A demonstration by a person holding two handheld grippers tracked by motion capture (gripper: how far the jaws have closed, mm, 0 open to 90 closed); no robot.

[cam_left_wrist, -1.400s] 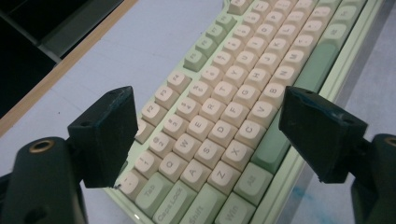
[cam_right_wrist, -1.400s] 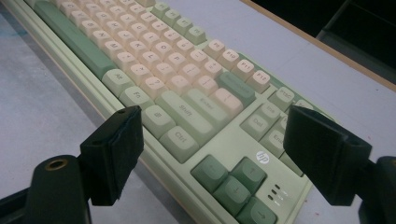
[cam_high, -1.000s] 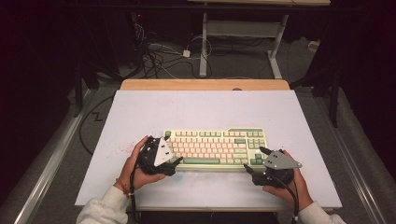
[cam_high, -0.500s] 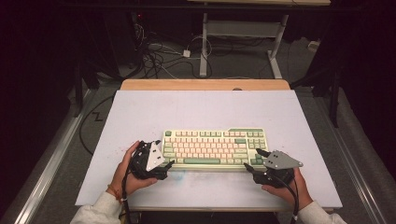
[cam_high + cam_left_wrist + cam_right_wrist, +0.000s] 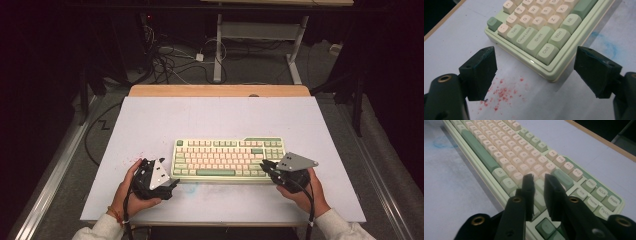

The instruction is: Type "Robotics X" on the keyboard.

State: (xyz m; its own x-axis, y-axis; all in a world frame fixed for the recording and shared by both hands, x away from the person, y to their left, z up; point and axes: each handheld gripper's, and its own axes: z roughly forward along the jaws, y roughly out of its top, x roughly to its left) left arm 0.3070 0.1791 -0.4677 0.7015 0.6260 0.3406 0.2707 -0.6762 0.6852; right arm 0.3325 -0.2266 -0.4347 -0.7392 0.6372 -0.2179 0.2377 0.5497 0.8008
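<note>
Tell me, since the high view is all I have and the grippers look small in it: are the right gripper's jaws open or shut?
Observer: The right gripper has just been closing its jaws. They stand nearly together above the keyboard's keys, with nothing between them.
Operator: And the left one?
Observer: The left gripper is wide open. It is aimed at the keyboard's Ctrl corner and is not touching it.
Operator: Anything on the surface there?
Observer: Red specks lie scattered on the table close to one jaw.
</note>
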